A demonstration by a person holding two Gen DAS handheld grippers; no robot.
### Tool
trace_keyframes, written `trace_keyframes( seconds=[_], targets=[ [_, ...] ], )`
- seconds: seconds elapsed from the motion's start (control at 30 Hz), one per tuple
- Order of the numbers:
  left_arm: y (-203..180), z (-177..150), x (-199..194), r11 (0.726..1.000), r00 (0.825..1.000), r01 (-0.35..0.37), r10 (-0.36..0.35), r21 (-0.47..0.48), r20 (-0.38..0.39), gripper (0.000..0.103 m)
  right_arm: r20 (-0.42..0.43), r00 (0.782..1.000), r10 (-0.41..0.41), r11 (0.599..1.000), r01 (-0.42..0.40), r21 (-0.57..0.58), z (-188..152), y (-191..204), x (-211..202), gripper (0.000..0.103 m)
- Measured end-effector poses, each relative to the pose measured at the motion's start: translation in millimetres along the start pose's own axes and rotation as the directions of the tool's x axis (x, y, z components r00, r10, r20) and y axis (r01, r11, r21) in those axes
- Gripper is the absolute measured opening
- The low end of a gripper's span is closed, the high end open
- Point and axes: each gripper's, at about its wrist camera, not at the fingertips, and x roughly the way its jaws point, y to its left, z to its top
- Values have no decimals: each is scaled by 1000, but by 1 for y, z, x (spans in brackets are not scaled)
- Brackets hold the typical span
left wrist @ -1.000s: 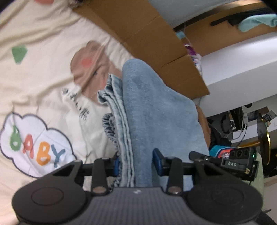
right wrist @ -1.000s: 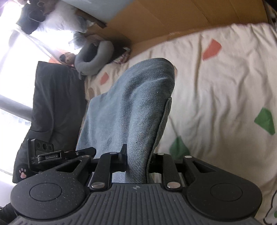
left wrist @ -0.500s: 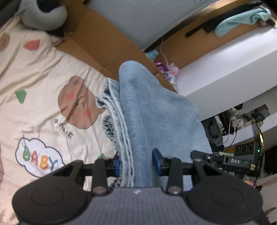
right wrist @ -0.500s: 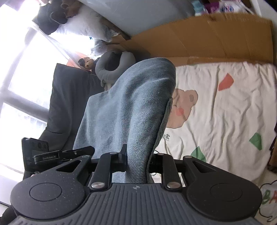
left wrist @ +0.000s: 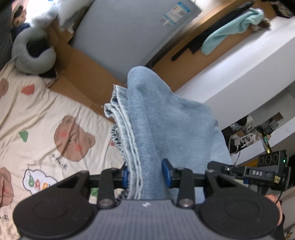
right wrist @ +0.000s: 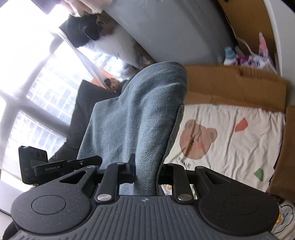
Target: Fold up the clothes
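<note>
Now higher, jeans (left wrist: 166,129) clamped, blanket (left wrist: 36,110) farther below

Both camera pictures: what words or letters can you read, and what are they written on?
"DAS" on the black camera block, left wrist view.
"GenRobot.AI" on the black bar, right wrist view.
"BAB", colourful letters, the rest hidden, in the cloud on the cream blanket.
Small dark characters under the bear print: too blurred to read.
Blue-and-white sticker on the grey panel: too blurred.
Packets behind the cardboard: unreadable.
</note>
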Motion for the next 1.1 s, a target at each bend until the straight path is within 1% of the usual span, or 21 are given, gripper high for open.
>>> trace_keyframes(
  seconds=[0.17,0.3,0.43,0.67,0.9,1.1],
  targets=[
    [-38,9,-18,1000,1000,4,-4,15,22,38,44,999,-25,999,27,-31,19,30,-43,20],
    [-61,13,-25,1000,999,15,-15,23,35,38,70,997,-38,998,42,-48,29,44,-73,20],
    [-80,12,-27,999,999,25,-26,30,36,38,91,995,-49,997,54,-51,30,49,-97,20],
    [-109,2,-18,998,999,40,-40,43,10,38,135,987,-83,996,88,-31,15,42,-134,20],
    [-142,-7,-9,996,997,74,-74,55,0,37,171,977,-125,991,132,-33,14,39,-175,20],
    [-167,-15,14,993,995,97,-96,66,-15,37,203,970,-137,989,144,-21,12,15,-203,20]
  ],
)
